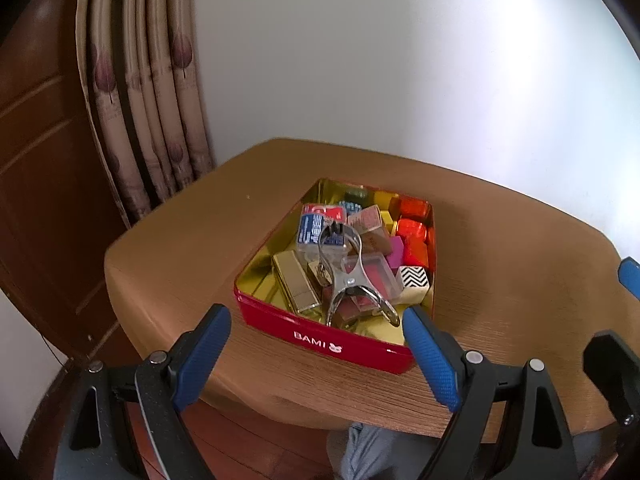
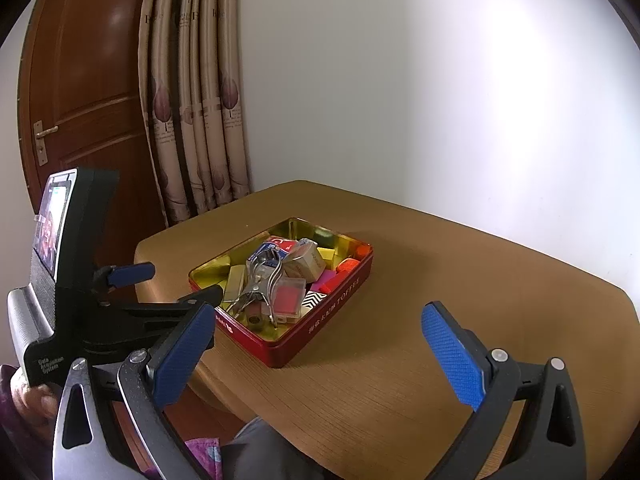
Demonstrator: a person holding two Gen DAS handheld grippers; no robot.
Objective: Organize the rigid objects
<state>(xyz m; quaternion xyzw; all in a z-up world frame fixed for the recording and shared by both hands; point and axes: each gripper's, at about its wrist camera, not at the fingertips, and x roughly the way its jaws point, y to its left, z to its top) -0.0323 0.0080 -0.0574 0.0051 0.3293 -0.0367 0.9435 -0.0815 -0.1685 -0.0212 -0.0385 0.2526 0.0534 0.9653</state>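
A red tin with a gold inside sits on the round wooden table, and it is full of small rigid items. On top lies a metal plier-like tool, over a gold case, a clear box with a red insert, a zebra-patterned block and orange blocks. My left gripper is open just short of the tin's near wall, holding nothing. In the right wrist view the tin and the tool lie ahead. My right gripper is open, empty, above the table's near edge.
A beige curtain and a brown wooden door stand behind the table on the left, with a white wall behind. The left gripper carries a phone and a hand holds it. Bare tabletop lies right of the tin.
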